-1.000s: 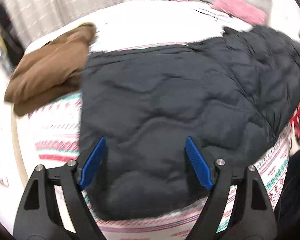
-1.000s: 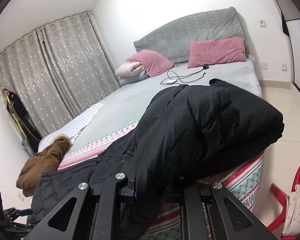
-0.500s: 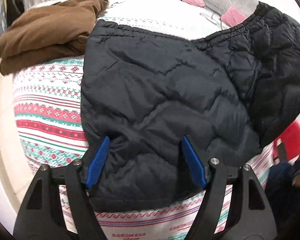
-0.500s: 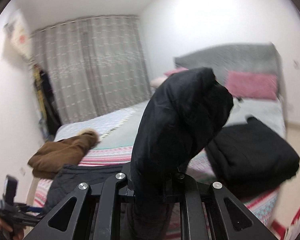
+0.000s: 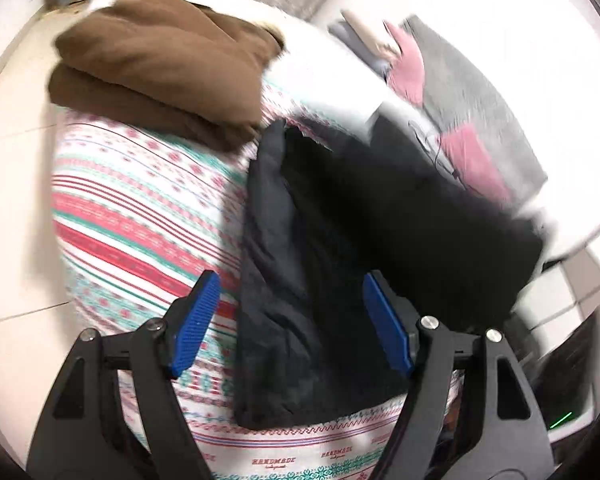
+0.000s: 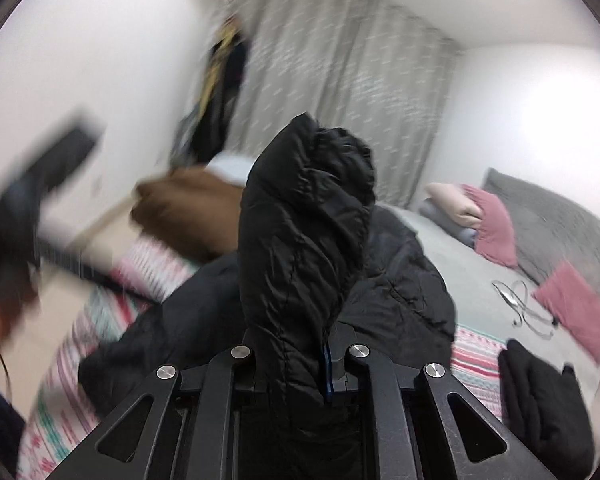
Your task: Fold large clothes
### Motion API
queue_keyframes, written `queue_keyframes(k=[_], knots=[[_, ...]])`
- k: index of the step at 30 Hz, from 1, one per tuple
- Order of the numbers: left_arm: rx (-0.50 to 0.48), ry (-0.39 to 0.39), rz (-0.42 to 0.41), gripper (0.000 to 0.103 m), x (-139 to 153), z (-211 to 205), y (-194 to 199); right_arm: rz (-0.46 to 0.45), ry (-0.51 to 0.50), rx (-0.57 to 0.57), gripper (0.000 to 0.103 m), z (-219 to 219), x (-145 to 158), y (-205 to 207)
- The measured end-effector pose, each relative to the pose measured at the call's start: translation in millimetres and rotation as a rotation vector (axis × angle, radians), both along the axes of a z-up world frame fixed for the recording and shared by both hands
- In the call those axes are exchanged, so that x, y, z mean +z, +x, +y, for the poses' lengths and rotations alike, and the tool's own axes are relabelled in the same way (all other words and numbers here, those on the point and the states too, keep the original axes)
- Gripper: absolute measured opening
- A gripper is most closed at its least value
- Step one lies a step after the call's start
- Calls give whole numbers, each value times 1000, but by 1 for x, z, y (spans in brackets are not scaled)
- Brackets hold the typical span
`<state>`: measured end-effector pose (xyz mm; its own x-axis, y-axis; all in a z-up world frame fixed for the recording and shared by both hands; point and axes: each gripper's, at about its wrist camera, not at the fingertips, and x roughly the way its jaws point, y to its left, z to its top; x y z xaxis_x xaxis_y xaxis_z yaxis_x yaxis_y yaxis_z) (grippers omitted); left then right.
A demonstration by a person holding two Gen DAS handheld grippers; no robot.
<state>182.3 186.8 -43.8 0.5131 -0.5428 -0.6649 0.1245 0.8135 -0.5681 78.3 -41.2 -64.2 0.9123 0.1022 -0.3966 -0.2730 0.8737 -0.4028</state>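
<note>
A black quilted jacket (image 5: 340,240) lies on the foot of the bed, folded over itself into a narrow strip. My left gripper (image 5: 292,322) hovers open over the jacket's near left edge. Its blue pads (image 5: 196,322) stand apart, and the cloth sits between them without being pinched. My right gripper (image 6: 296,360) is shut on a bunched part of the jacket (image 6: 304,220). That part stands up in front of the lens, and the rest of the jacket (image 6: 400,292) trails on the bed behind it.
A folded brown garment (image 5: 160,64) rests on the bed's far left corner, on the striped patterned blanket (image 5: 132,208). Pink pillows (image 6: 496,228), a cable (image 6: 516,300) and a grey headboard lie beyond. Another folded black item (image 6: 540,400) sits at the right. Curtains and hanging clothes stand behind.
My right gripper has lifted its part of the jacket and swung it across to the left. The left gripper slid to the jacket's left edge and rolled. The jacket now looks narrower.
</note>
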Motion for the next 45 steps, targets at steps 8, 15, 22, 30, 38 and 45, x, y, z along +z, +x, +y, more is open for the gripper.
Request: queue_keyframes(k=[8, 15, 22, 30, 38, 45], knots=[[-16, -32, 14, 75, 5, 0, -2, 143, -211, 181, 41, 48, -66, -10], [-22, 48, -35, 75, 21, -21, 1, 318, 132, 434, 49, -4, -17, -31], [-41, 202, -132, 75, 40, -63, 2, 306, 522, 328, 49, -108, 25, -17], [-55, 310, -80, 75, 32, -102, 26, 533, 609, 76, 43, -141, -31, 41], [-58, 374, -112, 75, 25, -115, 31, 608, 424, 147, 43, -106, -59, 30], [-16, 437, -100, 75, 12, -122, 38, 649, 380, 174, 43, -102, -74, 24]])
